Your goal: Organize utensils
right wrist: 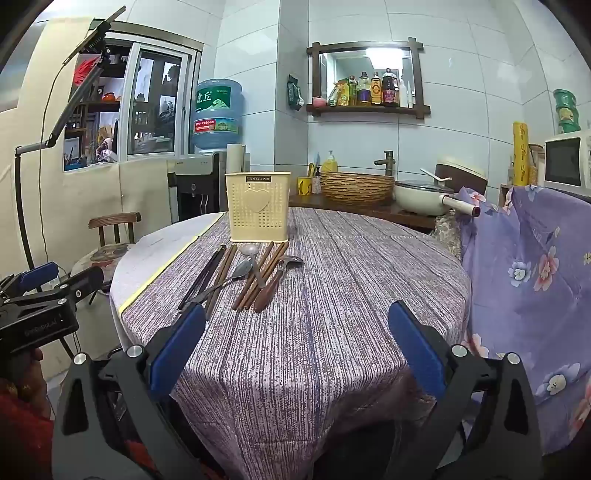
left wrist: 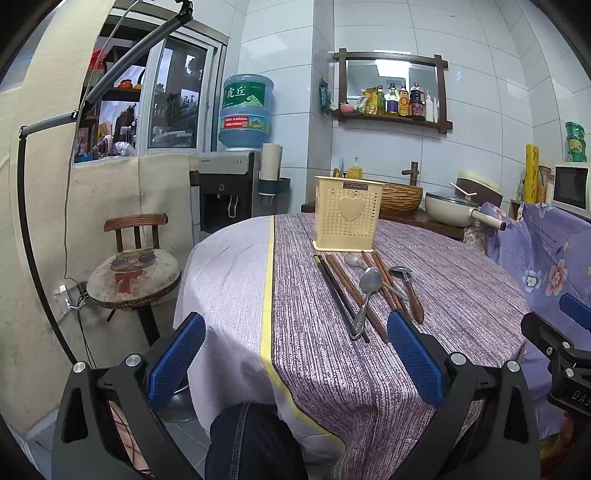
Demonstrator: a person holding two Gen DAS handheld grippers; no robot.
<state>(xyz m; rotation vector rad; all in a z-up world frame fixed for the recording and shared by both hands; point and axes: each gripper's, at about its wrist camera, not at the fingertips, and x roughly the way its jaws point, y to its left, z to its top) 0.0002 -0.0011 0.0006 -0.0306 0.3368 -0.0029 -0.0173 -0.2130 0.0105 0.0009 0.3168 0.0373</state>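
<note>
With both claws spread wide and empty, the utensils point(left wrist: 365, 291) lie on the bench point(left wrist: 461, 295) before the cream holder point(left wrist: 346, 216), at 1 o'clock from the left claw point(left wrist: 295, 363), the nearer one, and 11 o'clock from the right claw point(right wrist: 297, 349), long axes running roughly toward the holder.

white tiled walls point(left wrist: 369, 29), wooden chair point(left wrist: 135, 236)
</note>
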